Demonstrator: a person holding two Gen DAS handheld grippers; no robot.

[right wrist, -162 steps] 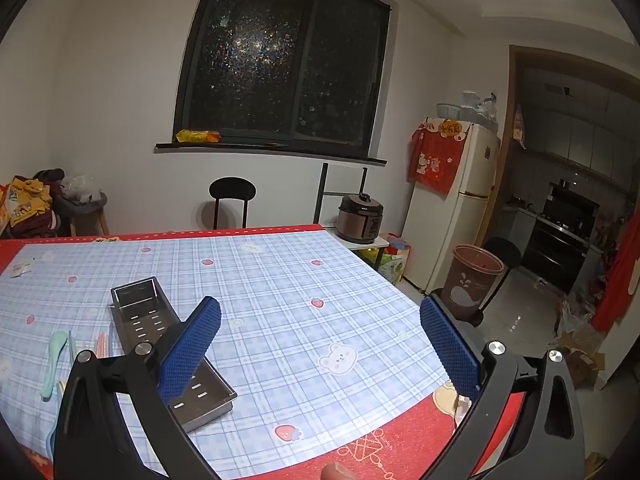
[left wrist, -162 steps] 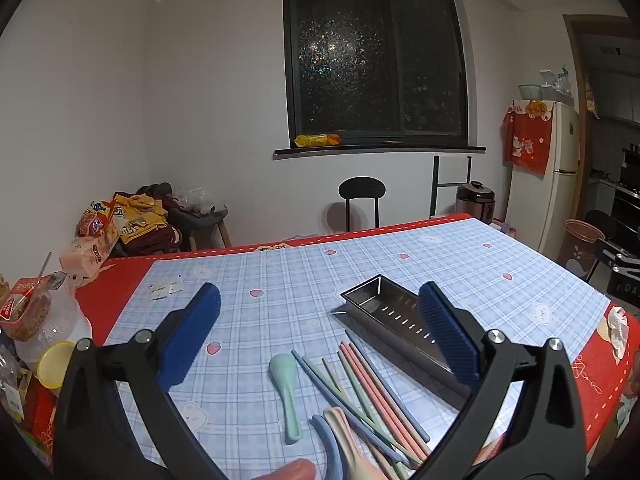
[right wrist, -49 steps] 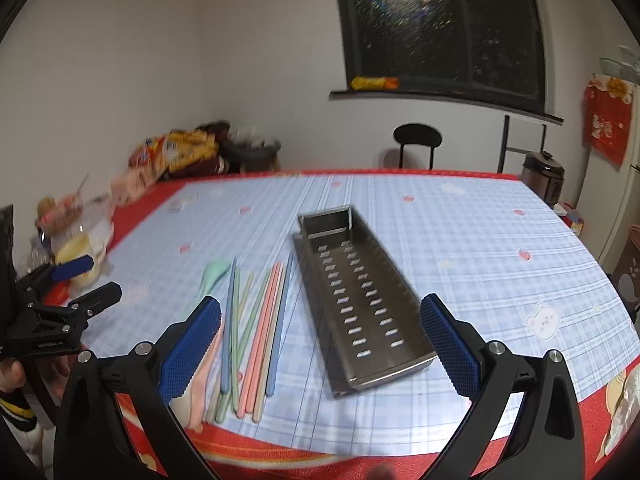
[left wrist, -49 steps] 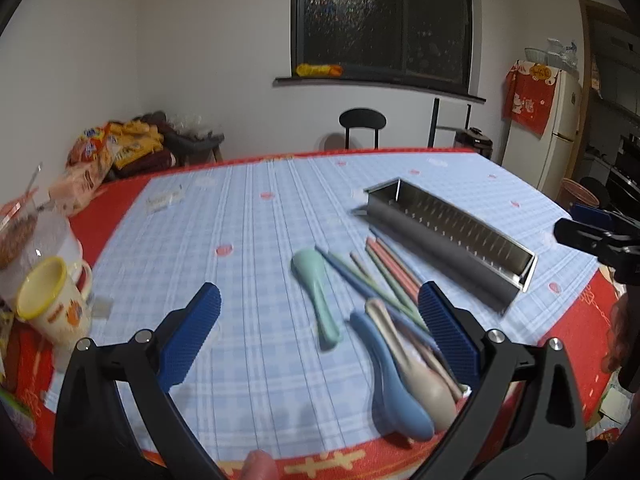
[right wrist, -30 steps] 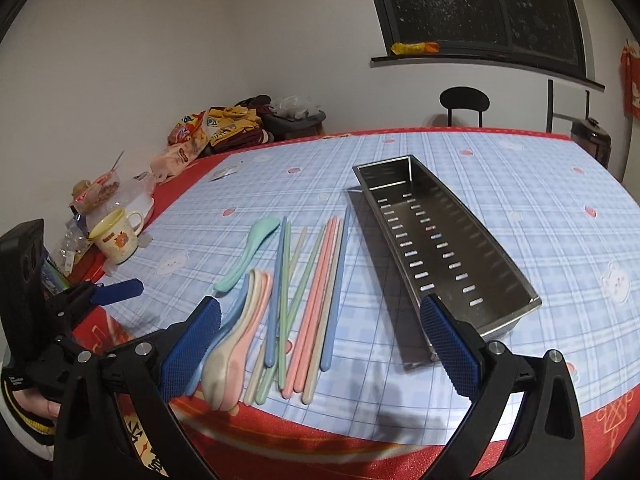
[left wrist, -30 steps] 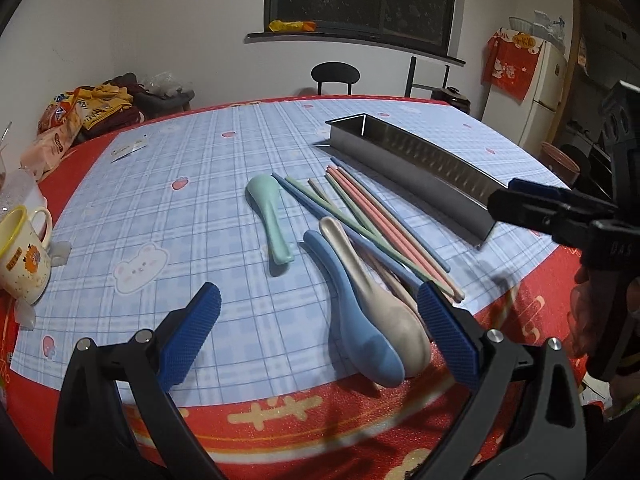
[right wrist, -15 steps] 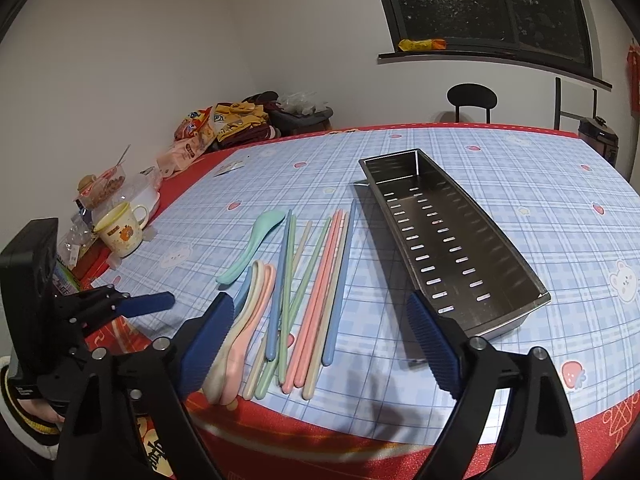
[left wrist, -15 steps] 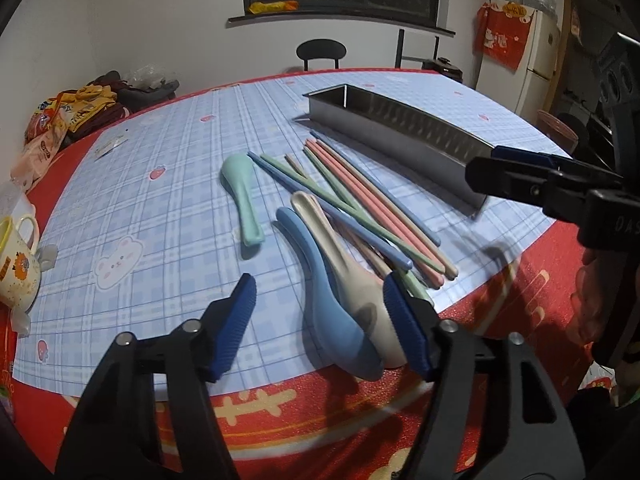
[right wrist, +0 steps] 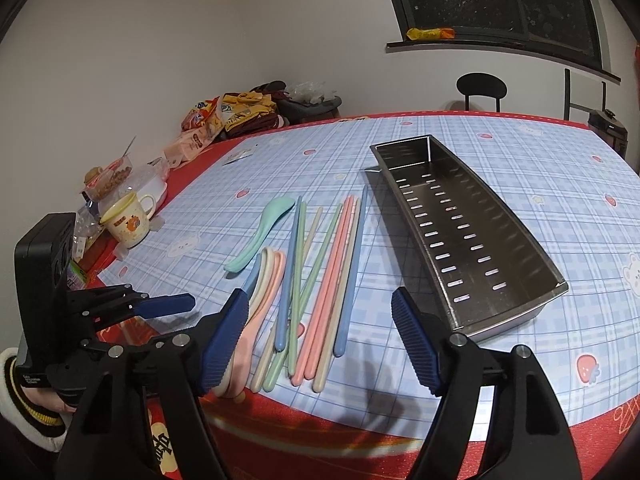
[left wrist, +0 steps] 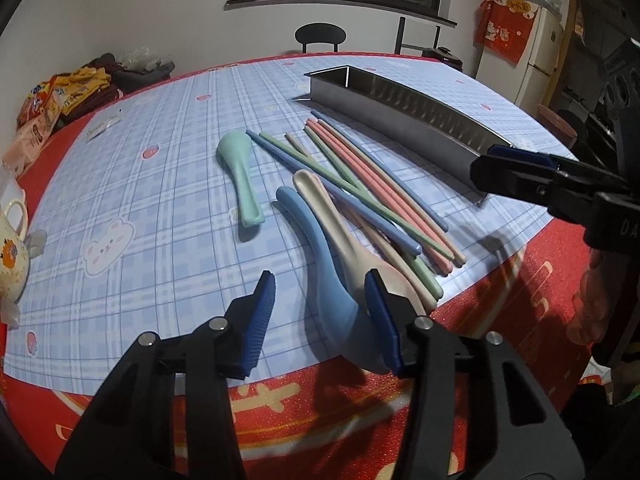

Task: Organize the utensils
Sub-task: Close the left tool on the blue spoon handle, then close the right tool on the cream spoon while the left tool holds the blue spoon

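In the left wrist view my left gripper (left wrist: 320, 284) hovers low over the near table edge. Its jaws are closing around the bowl end of a blue spoon (left wrist: 316, 248), but the pads do not press on it. A beige spoon (left wrist: 332, 216) lies against the blue one, and a mint spoon (left wrist: 240, 176) lies apart to the left. Pastel chopsticks (right wrist: 332, 272) lie in a loose bundle beside the steel perforated tray (right wrist: 460, 216). My right gripper (right wrist: 318, 300) hangs above the chopsticks' near ends. Its jaws are closing and grip nothing.
A yellow-rimmed mug (right wrist: 130, 220) and snack bags (right wrist: 224, 116) crowd the table's left side. The red border of the tablecloth (left wrist: 360, 400) marks the near edge. A black chair (left wrist: 320, 36) stands behind the table, and a fridge (left wrist: 536, 40) stands far right.
Both grippers' jaws have narrowed. The left gripper tipped down and came closer to the blue and beige spoons. The right gripper stayed over the chopsticks.
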